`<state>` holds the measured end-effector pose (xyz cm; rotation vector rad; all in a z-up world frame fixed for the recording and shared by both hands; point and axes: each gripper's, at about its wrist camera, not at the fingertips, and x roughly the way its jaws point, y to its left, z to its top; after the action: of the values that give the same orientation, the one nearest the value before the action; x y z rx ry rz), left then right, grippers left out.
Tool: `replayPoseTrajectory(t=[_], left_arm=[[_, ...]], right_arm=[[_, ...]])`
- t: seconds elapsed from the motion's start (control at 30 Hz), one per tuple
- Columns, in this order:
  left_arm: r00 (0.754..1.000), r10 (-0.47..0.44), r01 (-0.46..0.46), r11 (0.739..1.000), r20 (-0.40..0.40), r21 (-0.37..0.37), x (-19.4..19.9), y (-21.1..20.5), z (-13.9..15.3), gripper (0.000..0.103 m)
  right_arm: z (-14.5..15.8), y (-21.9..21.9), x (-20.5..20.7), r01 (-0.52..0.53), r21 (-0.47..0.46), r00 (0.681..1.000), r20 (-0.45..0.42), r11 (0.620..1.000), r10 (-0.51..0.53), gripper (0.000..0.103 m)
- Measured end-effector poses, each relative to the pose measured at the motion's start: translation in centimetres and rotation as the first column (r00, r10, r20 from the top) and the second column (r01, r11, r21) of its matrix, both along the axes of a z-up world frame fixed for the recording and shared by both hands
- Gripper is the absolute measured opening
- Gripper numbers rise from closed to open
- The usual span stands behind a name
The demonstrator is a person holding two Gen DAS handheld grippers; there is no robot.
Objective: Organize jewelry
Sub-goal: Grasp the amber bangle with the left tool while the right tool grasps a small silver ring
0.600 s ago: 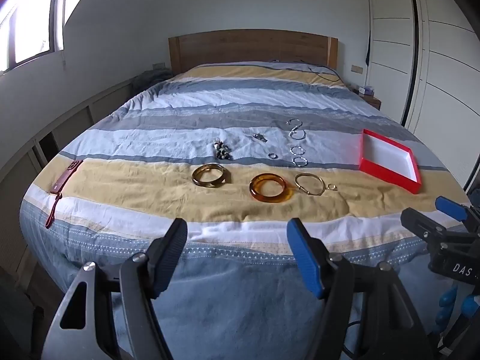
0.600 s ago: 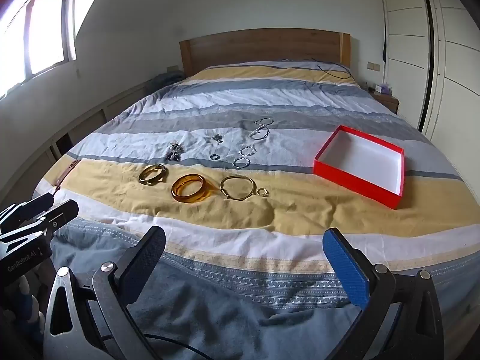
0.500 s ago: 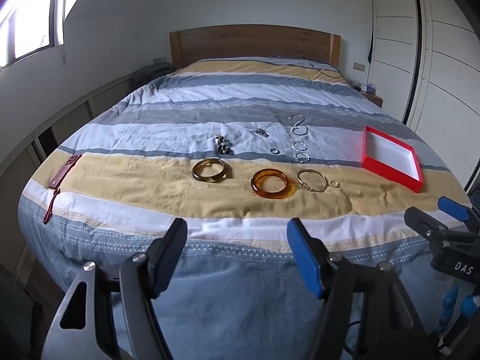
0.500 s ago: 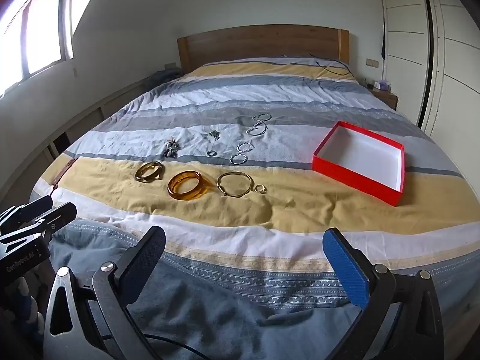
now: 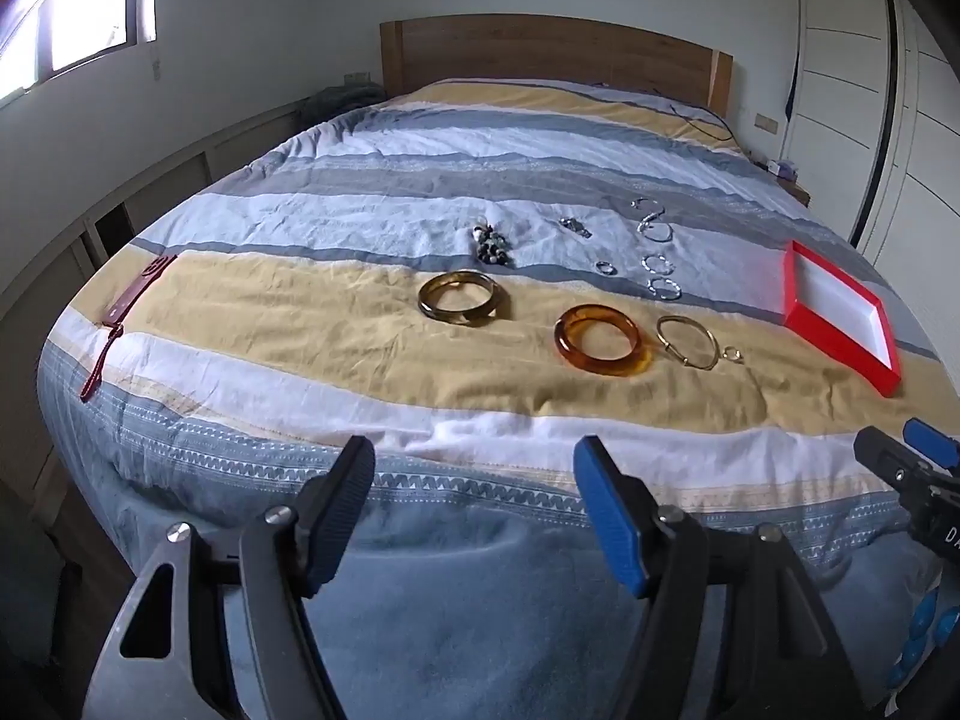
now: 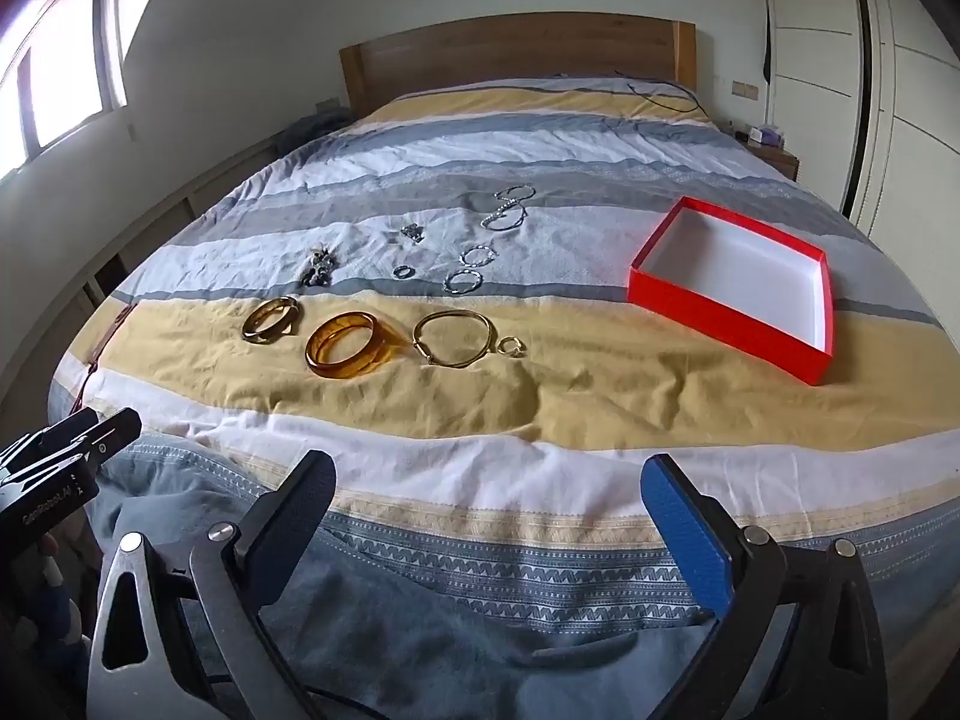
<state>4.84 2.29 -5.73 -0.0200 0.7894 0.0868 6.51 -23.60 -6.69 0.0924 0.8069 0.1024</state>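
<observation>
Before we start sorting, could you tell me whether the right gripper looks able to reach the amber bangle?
Probably yes: the right gripper is open, and nothing stands between it and the amber bangle.

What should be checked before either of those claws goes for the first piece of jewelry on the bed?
1. Left gripper open and holding nothing: ok.
2. Right gripper open and holding nothing: ok.
3. Red box lidless, white inside, nothing in it: ok.
4. Amber bangle, brown-gold bangle and thin gold bracelet lying apart from each other on the yellow stripe: ok.
5. Small gold ring clear of the thin gold bracelet: cannot tell, they lie very close.
6. Grippers close enough to the jewelry to grasp: not ok, both hang at the foot of the bed.
</observation>
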Motion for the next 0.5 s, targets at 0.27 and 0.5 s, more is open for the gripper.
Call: replayPoseTrajectory(t=[0.27, 0.5], left_arm=[[0.997, -0.024, 0.024, 1.0, -0.068, 0.007, 2.9, -0.2, -1.4, 0.067], [0.993, -0.025, 0.019, 0.999, -0.116, -0.049, 7.8, -0.6, -2.4, 0.067]], right_arm=[[-1.7, -0.1, 2.8, -0.06, -0.016, 0.997, -0.047, 0.998, 0.059, 0.079], [-3.4, -1.8, 6.7, -0.127, -0.01, 0.988, -0.089, 0.992, 0.126, 0.057]])
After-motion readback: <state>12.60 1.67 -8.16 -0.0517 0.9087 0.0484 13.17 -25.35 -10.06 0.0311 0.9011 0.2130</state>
